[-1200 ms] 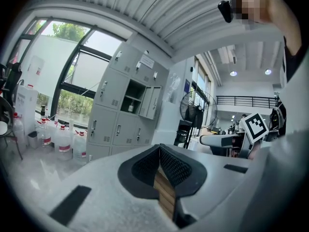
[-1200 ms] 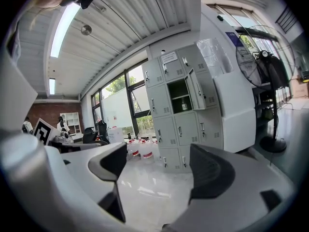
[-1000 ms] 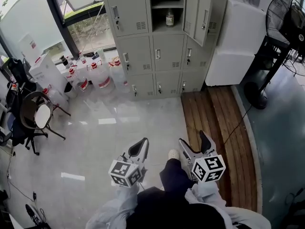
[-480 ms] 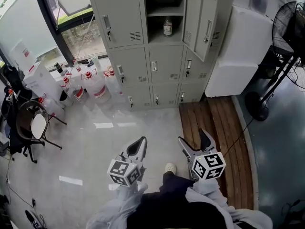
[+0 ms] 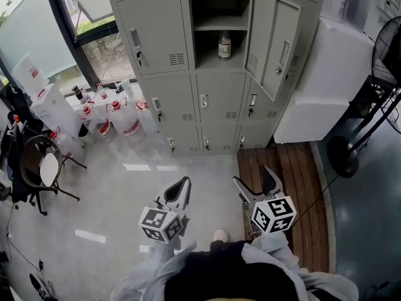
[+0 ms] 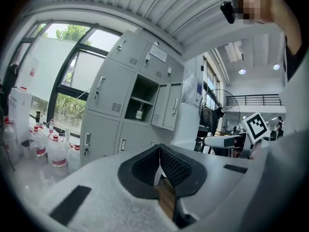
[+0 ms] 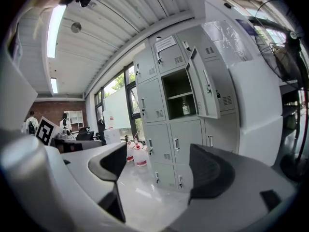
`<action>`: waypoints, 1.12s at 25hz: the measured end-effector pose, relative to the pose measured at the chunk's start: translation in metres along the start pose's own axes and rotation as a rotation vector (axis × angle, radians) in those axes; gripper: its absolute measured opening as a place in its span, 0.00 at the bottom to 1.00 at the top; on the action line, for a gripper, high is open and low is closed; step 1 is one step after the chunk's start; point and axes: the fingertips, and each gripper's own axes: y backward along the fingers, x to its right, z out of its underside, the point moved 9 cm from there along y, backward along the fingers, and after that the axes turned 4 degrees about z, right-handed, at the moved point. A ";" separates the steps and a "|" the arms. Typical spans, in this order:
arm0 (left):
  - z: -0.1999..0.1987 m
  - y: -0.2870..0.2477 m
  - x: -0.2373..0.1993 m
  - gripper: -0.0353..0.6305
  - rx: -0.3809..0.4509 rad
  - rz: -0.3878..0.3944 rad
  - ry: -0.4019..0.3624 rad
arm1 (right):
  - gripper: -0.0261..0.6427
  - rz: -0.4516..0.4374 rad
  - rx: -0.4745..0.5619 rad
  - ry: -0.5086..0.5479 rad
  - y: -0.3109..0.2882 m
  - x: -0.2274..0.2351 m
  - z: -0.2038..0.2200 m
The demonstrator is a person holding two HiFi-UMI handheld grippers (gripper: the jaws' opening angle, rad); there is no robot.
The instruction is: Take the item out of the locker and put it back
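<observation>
Facing the locker (image 5: 160,24) from well back, the person is holding the left claw (image 5: 181,189) pressed together and the right claw (image 5: 253,179) spread, both empty. The bottle (image 5: 224,45) is standing in the open compartment, untouched; the next move is probably stepping closer and reaching in.

The locker (image 5: 213,61) is painted pale grey throughout. The bottle (image 5: 224,45) is marked by a white label (its cap colour cannot be told). The left gripper (image 5: 180,187) and right gripper (image 5: 254,179) are finished light grey, black inside the jaws. Their marker cubes (image 5: 274,214) are patterned with black squares on white. The planks (image 5: 282,180) are brown, and the jugs (image 5: 128,119) are capped in red.
</observation>
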 end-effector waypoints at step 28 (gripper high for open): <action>-0.011 -0.115 -0.055 0.06 -0.030 -0.013 0.030 | 0.62 -0.009 -0.049 -0.043 -0.102 0.070 -0.011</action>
